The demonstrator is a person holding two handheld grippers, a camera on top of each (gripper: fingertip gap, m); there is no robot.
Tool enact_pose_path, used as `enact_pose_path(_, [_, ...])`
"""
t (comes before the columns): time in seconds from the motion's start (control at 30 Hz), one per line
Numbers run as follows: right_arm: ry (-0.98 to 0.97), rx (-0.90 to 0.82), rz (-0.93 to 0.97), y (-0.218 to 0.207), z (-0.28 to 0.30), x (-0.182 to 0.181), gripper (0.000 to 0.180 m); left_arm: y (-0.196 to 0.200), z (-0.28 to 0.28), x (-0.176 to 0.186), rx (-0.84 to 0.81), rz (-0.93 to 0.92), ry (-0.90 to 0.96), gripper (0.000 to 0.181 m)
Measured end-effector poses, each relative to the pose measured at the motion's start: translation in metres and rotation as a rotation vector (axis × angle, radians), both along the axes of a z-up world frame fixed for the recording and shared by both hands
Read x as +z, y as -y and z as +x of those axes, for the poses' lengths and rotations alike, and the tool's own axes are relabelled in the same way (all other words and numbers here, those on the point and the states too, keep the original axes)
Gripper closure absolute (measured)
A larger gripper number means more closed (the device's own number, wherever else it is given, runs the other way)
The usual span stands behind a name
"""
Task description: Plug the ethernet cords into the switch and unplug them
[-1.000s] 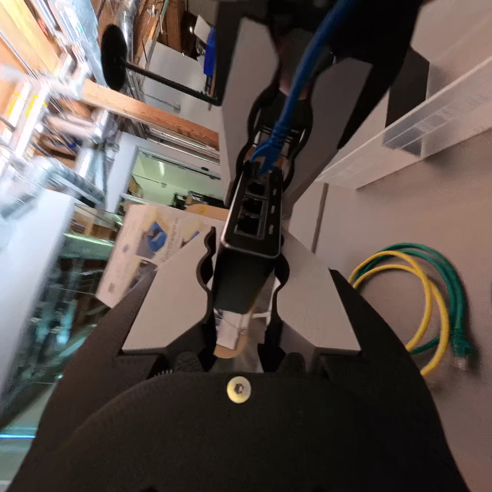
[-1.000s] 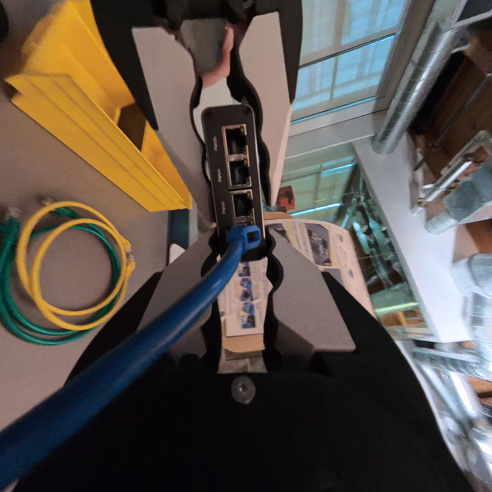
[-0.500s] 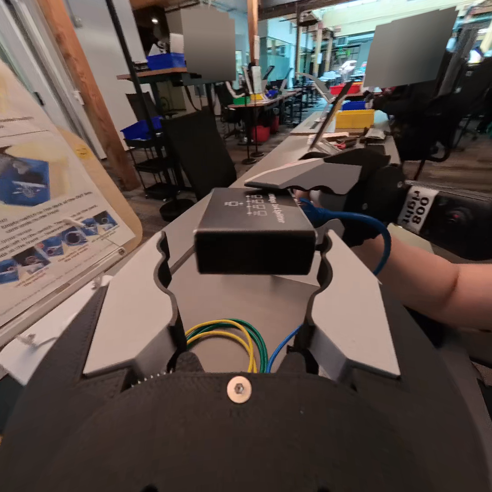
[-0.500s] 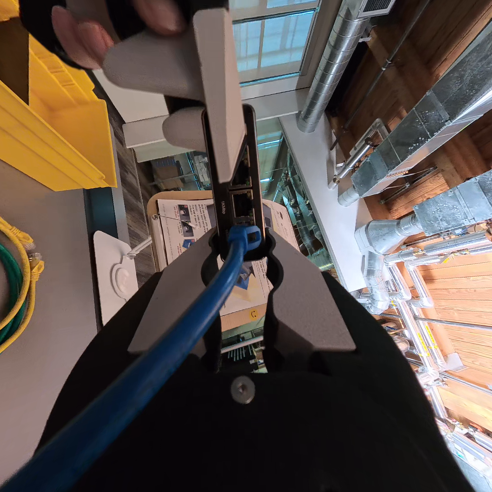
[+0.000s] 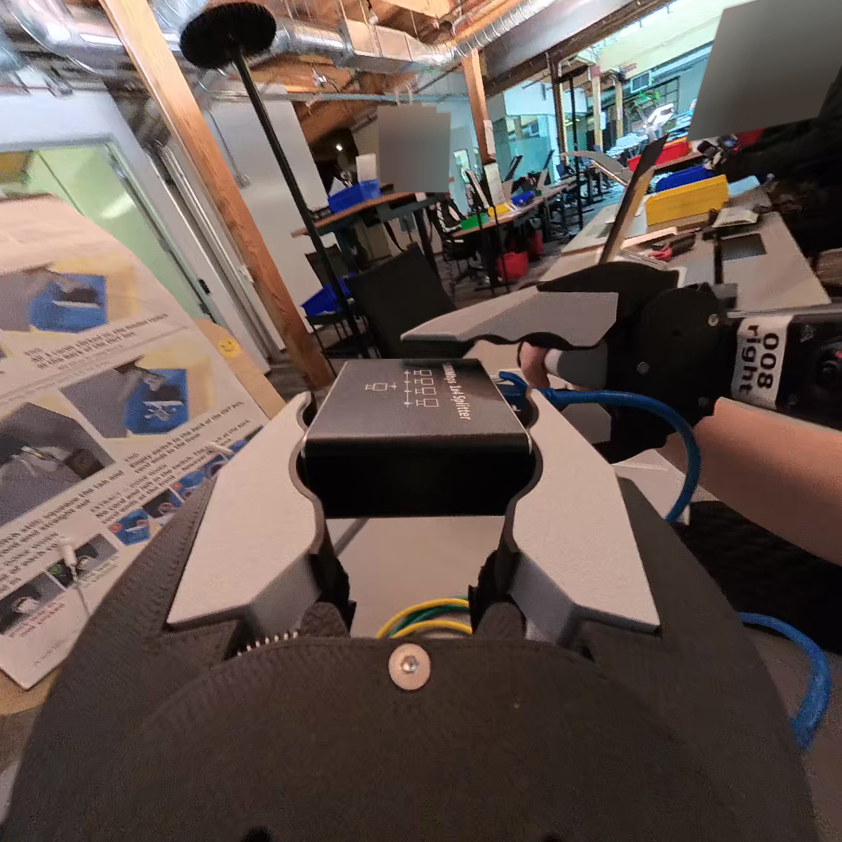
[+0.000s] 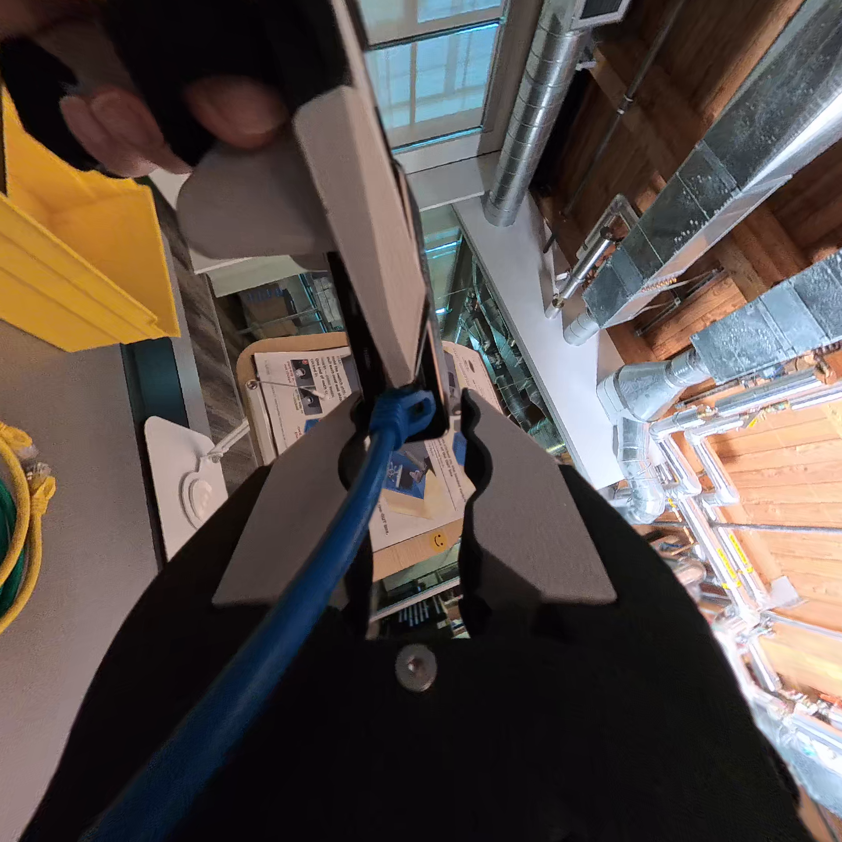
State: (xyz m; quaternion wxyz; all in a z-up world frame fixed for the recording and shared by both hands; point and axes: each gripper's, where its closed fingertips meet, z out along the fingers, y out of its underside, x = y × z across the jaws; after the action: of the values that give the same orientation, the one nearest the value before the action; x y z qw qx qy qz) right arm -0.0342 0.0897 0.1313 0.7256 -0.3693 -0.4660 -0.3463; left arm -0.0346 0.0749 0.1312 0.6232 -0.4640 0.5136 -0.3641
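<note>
My left gripper [image 5: 417,410] is shut on the black switch [image 5: 401,474] and holds it level above the table, top face up. A blue cord [image 5: 683,455] is plugged into the switch's far right end. My right gripper [image 6: 410,401] is closed around the blue cord's plug [image 6: 401,414] where it enters the switch [image 6: 439,410]. The blue cord [image 6: 319,569] trails back over its left finger. In the left wrist view, the right gripper's upper finger [image 5: 501,323] lies over the switch's top. The left gripper's finger [image 6: 364,182] hides most of the switch in the right wrist view.
Coiled yellow and green cords [image 5: 428,613] lie on the grey table below; they also show in the right wrist view [image 6: 18,524]. A yellow bin [image 6: 82,273] and a white pad [image 6: 182,478] are nearby. An instruction board [image 5: 91,410] stands at left. A person's forearm [image 5: 752,478] is at right.
The left gripper has rolled upright with the switch, so its top face now shows instead of its ports. The blue cord stays plugged in, with the right gripper still on its plug.
</note>
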Motion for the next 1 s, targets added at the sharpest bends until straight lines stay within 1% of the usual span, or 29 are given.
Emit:
enact_pose_path(0.1, [-0.069,0.032,-0.014,0.003,0.001,0.007,0.134,0.005,-0.003,0.006,0.017,0.078,0.023,0.093])
enact_pose_path(0.17, [-0.07,0.061,-0.001,0.008,-0.001,0.009,0.135,0.009,-0.003,0.008,0.004,0.083,0.023,0.093])
enact_pose_path(0.2, [-0.038,0.065,0.017,0.011,-0.004,0.008,0.146,0.011,-0.003,0.009,-0.011,0.068,0.024,0.093])
enact_pose_path(0.23, [-0.018,0.051,0.042,0.012,-0.003,0.008,0.147,0.013,-0.003,0.008,-0.022,0.052,0.017,0.093])
enact_pose_path(0.37, [0.006,0.034,0.093,0.017,-0.006,0.011,0.148,0.017,-0.007,0.007,-0.046,0.022,-0.023,0.093])
enact_pose_path(0.57, [-0.013,0.048,0.09,0.024,-0.012,0.017,0.148,0.02,-0.018,0.006,0.002,0.163,-0.091,0.089])
enact_pose_path(0.63, [-0.012,0.031,0.114,0.025,-0.011,0.02,0.148,0.018,-0.02,0.006,0.025,0.171,-0.099,0.09])
enact_pose_path(0.73, [-0.022,0.005,0.144,0.026,-0.009,0.025,0.148,0.017,-0.022,0.011,0.025,0.146,-0.07,0.092])
enact_pose_path(0.87, [-0.03,-0.006,0.161,0.027,-0.008,0.028,0.148,0.02,-0.026,0.017,0.001,0.139,-0.031,0.099])
enact_pose_path(0.97, [-0.03,-0.013,0.164,0.027,-0.005,0.029,0.148,0.028,-0.028,0.022,-0.047,0.138,0.004,0.103])
enact_pose_path(1.0, [-0.032,-0.014,0.166,0.027,-0.005,0.03,0.148,0.03,-0.029,0.025,-0.064,0.126,0.028,0.107])
